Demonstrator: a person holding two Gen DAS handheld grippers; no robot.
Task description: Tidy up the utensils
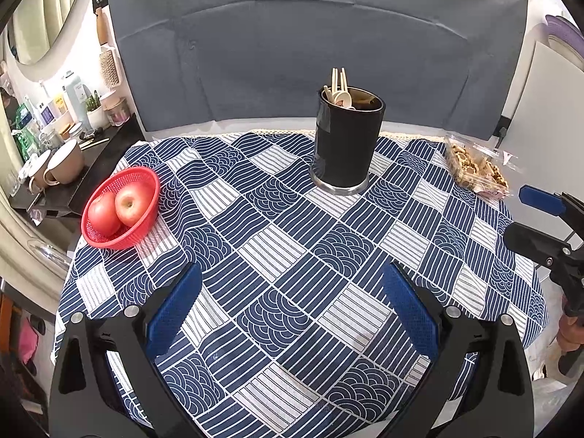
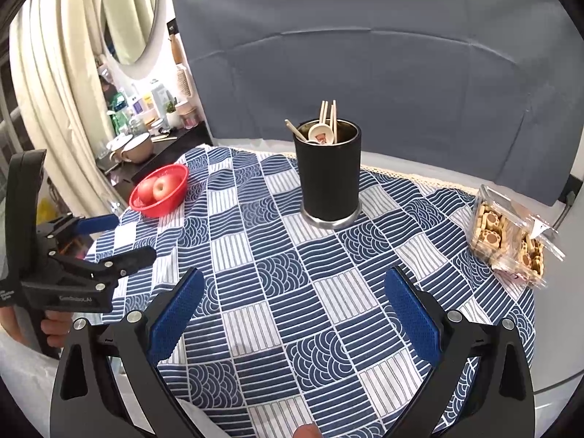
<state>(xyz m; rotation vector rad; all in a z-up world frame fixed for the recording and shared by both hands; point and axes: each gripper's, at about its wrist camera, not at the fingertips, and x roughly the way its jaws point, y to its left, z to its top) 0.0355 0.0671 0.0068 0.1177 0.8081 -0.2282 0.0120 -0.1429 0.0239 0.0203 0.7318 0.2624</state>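
A black utensil holder (image 1: 346, 142) stands upright at the far middle of the table; it also shows in the right wrist view (image 2: 330, 174). Pale chopsticks (image 1: 338, 80) and a pale spoon (image 1: 342, 99) stick out of it; the chopsticks (image 2: 328, 116) and spoon (image 2: 321, 134) show in the right wrist view too. My left gripper (image 1: 292, 303) is open and empty, above the near cloth. My right gripper (image 2: 294, 306) is open and empty, also near the front. Each gripper shows in the other's view: the right one (image 1: 529, 215), the left one (image 2: 124, 237).
A blue patterned cloth (image 1: 292, 255) covers the round table. A red basket (image 1: 120, 208) with two apples sits at the left. A clear pack of biscuits (image 2: 511, 237) lies at the right edge. A side shelf (image 1: 73, 168) with cups and bottles stands at the left.
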